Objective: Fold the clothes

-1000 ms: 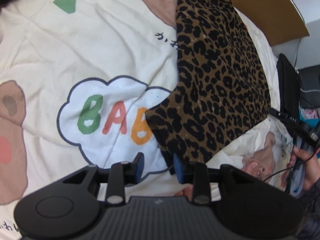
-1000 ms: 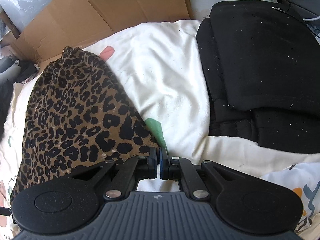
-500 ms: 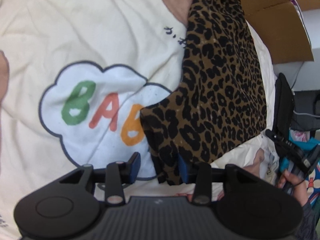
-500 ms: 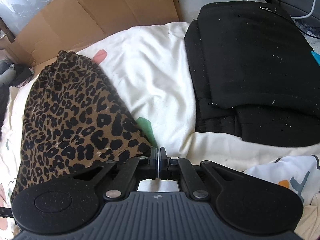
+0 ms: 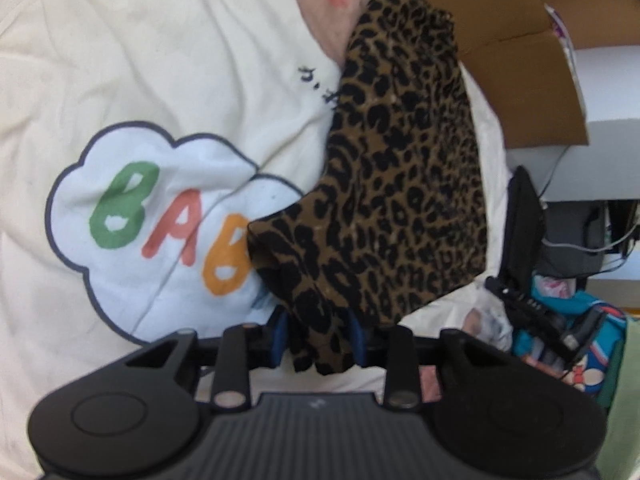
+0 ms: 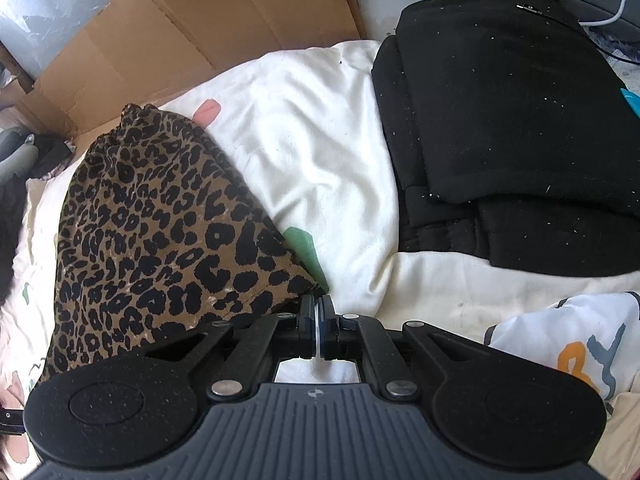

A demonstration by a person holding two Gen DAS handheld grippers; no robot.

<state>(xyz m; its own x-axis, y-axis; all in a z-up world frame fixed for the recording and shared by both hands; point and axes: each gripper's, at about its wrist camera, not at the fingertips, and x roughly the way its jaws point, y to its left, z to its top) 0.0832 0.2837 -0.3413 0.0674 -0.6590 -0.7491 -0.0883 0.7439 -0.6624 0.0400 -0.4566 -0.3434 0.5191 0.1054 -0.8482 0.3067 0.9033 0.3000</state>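
Observation:
A leopard-print garment lies folded lengthwise on a cream bedspread. Its near corner hangs between the fingers of my left gripper, which stands open around the cloth. In the right wrist view the same garment lies to the left. My right gripper is shut at the garment's near right corner; the fingers nearly touch, and I cannot see cloth between them.
A stack of folded black clothes lies at the right on the bedspread. Flattened cardboard stands behind the bed. A printed white cloth lies at the near right. Cables and a bag sit off the bed's edge.
My left gripper has moved forward so that the garment's corner now sits between its fingers. My right gripper stays shut and has barely shifted.

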